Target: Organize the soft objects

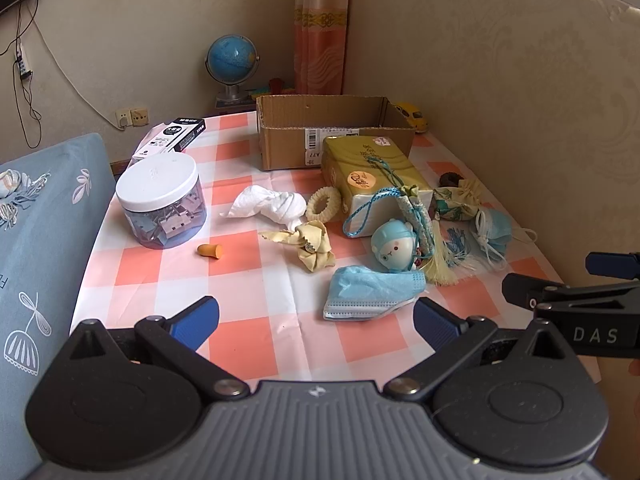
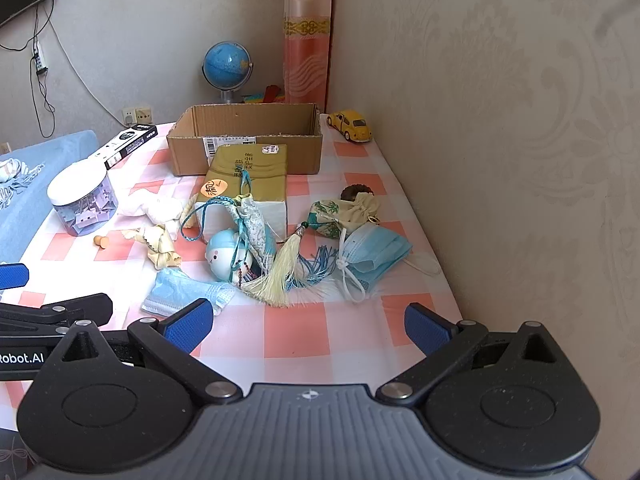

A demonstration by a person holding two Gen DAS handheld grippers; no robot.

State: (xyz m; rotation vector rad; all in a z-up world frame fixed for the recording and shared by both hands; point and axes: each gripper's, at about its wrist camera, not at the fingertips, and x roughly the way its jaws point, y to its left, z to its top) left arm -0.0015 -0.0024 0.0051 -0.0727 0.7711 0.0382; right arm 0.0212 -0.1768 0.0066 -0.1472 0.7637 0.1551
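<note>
Both the left gripper (image 1: 316, 322) and the right gripper (image 2: 308, 326) hover spread wide and empty over the near table edge. Nothing looks sorted yet: the cardboard box (image 1: 336, 136) at the far side appears empty, while the flat mask (image 1: 370, 292), knotted mask (image 2: 374, 258), pouch (image 2: 344, 214) and white tissue (image 1: 268, 204) lie scattered between. Only the right view shows the yellow toy car (image 2: 352, 125) fully.
</note>
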